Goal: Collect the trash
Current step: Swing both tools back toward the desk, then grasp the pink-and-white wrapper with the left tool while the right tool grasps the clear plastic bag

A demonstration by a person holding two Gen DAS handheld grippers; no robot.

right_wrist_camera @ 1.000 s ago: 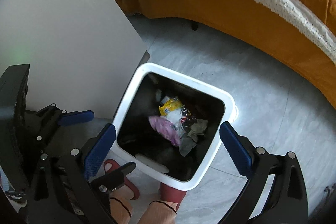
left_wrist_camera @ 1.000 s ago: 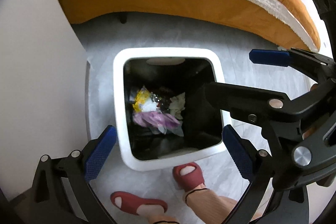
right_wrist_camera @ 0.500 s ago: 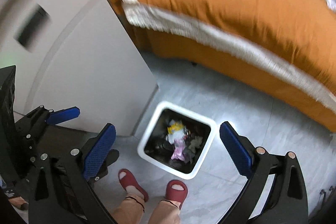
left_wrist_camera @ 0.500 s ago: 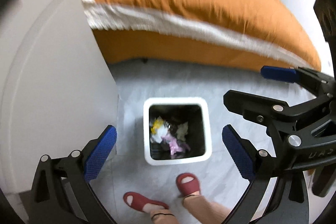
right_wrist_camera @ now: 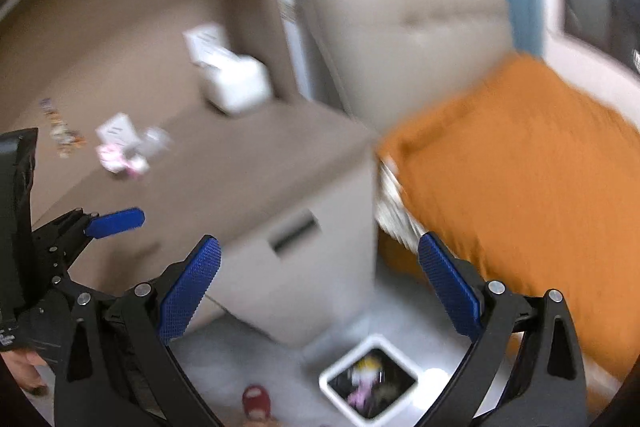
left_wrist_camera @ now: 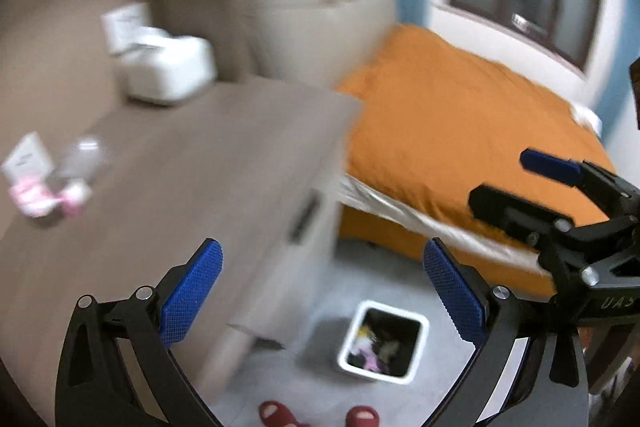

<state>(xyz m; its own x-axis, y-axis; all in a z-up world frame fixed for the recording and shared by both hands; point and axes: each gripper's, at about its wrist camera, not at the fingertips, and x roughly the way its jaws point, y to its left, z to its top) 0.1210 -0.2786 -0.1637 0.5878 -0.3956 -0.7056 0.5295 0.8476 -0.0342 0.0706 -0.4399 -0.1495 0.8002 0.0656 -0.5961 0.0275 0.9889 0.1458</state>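
White square trash bin [left_wrist_camera: 418, 329] sits upright on the pale floor, low in both wrist views, dark inside, with crumpled scraps [left_wrist_camera: 370, 349] of yellow, pink and white lying at its bottom. Up on the brown cabinet top, blurred, a small cluster of litter [right_wrist_camera: 120, 155]: pink-and-white crumpled pieces touching a white card and a clear wrapper; a colourful scrap [right_wrist_camera: 64, 131] lies just left, apart.

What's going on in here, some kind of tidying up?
A person holds a grabbing tool in each hand; the left tool and right tool are both open and empty. A white bin on the floor by the bed already holds wrappers. More litter, blurred, lies on the brown cabinet top.
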